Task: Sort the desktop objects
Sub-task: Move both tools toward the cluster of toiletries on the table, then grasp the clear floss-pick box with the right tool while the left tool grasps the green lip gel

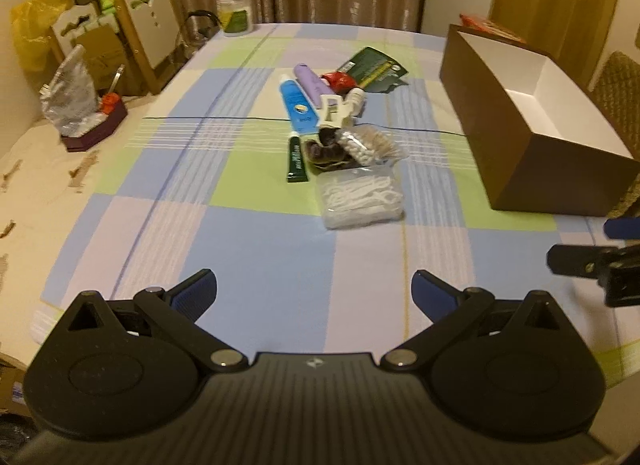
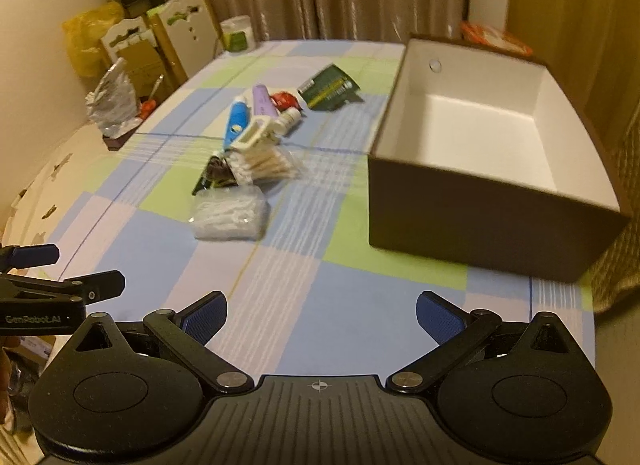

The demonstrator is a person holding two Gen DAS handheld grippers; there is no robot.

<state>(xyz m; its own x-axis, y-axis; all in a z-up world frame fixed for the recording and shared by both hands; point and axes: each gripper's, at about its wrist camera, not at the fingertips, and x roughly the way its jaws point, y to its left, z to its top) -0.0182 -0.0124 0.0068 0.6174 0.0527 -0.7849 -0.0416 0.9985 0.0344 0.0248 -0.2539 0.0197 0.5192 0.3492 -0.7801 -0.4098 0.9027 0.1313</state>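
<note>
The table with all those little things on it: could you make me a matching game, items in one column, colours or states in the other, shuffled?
Items:
1. Box
2. Tall tube
3. Small tube
4. Floss pick packet

Descriptions:
A. dark green, lying flat beside the pile
B. clear plastic, nearest the hand-held grippers
C. brown outside, white inside, nothing in it
D. bright blue, lying next to a lilac tube

Pairs: 1-C, 2-D, 3-A, 4-B
</note>
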